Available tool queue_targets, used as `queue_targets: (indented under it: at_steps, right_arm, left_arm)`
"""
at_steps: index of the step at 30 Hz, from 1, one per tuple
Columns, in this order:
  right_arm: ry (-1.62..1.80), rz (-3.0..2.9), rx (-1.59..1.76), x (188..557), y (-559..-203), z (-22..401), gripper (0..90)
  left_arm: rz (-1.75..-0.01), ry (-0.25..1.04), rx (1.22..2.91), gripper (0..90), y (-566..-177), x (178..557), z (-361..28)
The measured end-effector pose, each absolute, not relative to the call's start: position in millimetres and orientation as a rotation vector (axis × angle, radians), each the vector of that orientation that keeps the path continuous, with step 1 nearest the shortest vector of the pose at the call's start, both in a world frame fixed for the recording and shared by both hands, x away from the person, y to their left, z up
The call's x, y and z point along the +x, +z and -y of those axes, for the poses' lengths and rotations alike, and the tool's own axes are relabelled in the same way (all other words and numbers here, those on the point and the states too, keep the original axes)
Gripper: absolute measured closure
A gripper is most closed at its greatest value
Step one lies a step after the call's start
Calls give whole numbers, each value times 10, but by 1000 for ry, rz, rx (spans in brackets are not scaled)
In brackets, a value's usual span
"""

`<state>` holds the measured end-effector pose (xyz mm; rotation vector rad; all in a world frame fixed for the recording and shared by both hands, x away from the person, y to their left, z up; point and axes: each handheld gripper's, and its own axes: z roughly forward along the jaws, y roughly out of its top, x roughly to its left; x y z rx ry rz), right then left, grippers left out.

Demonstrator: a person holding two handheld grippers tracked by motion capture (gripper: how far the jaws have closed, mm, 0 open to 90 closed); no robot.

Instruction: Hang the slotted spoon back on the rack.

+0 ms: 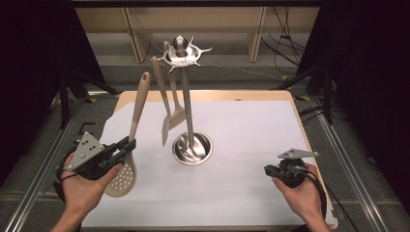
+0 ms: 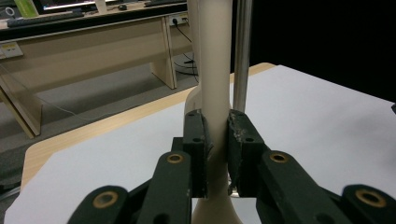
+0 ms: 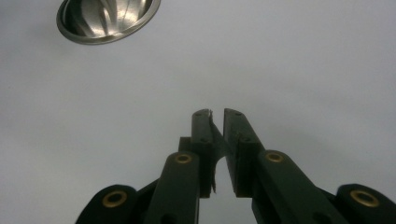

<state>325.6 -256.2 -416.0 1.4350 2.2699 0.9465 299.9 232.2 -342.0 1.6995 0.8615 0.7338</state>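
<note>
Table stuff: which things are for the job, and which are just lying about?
For the job:
- skimmer spoon, clamped in left tool
- metal utensil stand
- spatulas hanging on it

Just there:
- white sheet
- right tool, holding nothing

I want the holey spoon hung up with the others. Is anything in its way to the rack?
Nothing visible blocks it. The left gripper holds the slotted spoon left of the stand; two utensils already hang there.

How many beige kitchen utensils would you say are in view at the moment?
3. A skimmer is clamped by its handle in the left gripper, its perforated head low over the white sheet. Two turners hang side by side from the steel stand. The stand's post may hide another.
</note>
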Motion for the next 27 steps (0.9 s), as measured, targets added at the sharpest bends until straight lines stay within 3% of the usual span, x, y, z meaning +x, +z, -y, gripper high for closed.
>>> queue_targets:
  at_steps: [27]
  right_arm:
    - [944, -2271, 1440, 3256, -4154, 2557, 830]
  left_arm:
    - [-811, 735, 1662, 783, -3283, 2882, -2184]
